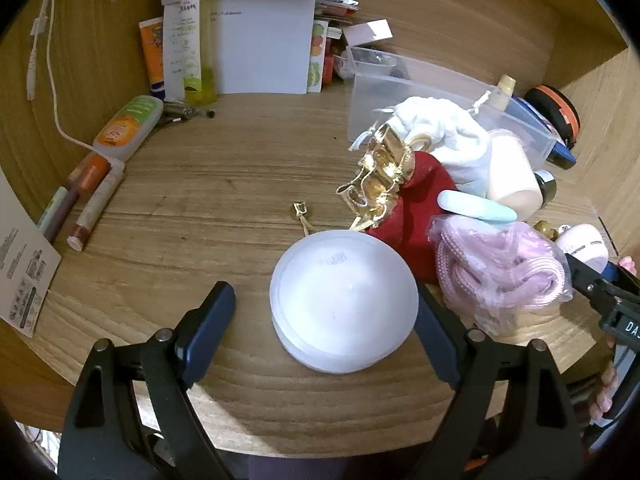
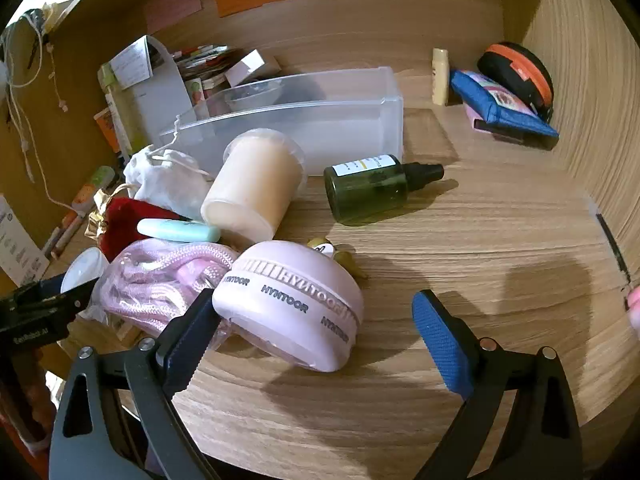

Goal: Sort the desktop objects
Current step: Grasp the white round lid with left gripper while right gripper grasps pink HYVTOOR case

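Only from the right wrist, green bottle [image 2: 370,189] beside clear bin [image 2: 352,128].

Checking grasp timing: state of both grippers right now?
Left gripper: open, straddling the white round container, not gripping it.
Right gripper: open, holding nothing; pink case between its fingers.

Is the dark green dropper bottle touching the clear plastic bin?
Apart. In the right wrist view, the dark green dropper bottle lies on its side with a strip of bare wood between it and the clear plastic bin.
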The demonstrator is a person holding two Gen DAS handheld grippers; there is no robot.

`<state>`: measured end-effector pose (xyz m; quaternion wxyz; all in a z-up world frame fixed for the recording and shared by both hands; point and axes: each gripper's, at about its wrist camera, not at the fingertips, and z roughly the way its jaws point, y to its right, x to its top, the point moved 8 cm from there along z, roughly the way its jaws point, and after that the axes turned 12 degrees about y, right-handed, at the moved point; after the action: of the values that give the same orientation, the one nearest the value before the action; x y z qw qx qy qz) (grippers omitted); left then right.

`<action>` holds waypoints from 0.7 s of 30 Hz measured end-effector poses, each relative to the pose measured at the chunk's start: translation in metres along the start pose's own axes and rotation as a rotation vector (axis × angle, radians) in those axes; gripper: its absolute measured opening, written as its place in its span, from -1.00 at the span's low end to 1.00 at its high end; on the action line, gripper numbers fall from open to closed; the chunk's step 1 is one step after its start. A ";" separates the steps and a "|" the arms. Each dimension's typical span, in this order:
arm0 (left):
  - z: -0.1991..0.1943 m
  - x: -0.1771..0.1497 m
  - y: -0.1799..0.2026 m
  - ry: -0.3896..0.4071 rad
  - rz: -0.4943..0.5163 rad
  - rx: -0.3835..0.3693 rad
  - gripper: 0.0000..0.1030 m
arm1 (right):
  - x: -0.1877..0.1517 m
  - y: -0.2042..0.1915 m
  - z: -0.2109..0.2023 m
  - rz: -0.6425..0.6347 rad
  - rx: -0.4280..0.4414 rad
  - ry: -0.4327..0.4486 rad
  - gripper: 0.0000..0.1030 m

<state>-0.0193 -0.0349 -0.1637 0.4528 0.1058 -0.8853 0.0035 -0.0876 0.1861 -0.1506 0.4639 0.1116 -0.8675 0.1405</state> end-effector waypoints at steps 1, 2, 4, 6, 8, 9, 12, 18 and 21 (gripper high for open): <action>0.001 0.000 0.000 0.004 0.005 0.008 0.70 | 0.000 -0.001 0.001 0.006 0.003 0.001 0.82; 0.001 0.000 0.002 0.008 0.014 0.015 0.65 | 0.000 -0.001 0.001 0.009 0.004 0.000 0.74; 0.000 -0.001 0.004 0.020 0.028 0.027 0.49 | -0.001 -0.003 0.002 0.013 0.015 -0.001 0.58; 0.001 0.000 0.005 0.024 0.045 0.039 0.36 | -0.001 -0.004 0.002 0.015 0.027 -0.005 0.45; 0.001 0.000 0.005 0.029 0.049 0.044 0.28 | 0.000 -0.005 0.001 0.009 0.033 -0.004 0.22; 0.000 0.000 0.004 0.032 0.048 0.044 0.26 | 0.001 -0.005 0.001 0.005 0.036 -0.004 0.22; 0.001 0.001 0.001 0.035 0.044 0.050 0.26 | 0.001 0.000 0.000 0.004 0.016 0.000 0.22; -0.003 0.005 -0.009 0.037 -0.001 0.045 0.26 | 0.005 0.015 -0.009 0.029 0.001 0.020 0.22; -0.009 0.014 -0.015 0.055 -0.015 0.054 0.26 | 0.013 0.020 -0.017 0.014 -0.022 0.046 0.22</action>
<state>-0.0175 -0.0518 -0.1485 0.4741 0.1244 -0.8712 0.0269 -0.0883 0.2098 -0.1339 0.4838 0.0972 -0.8590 0.1365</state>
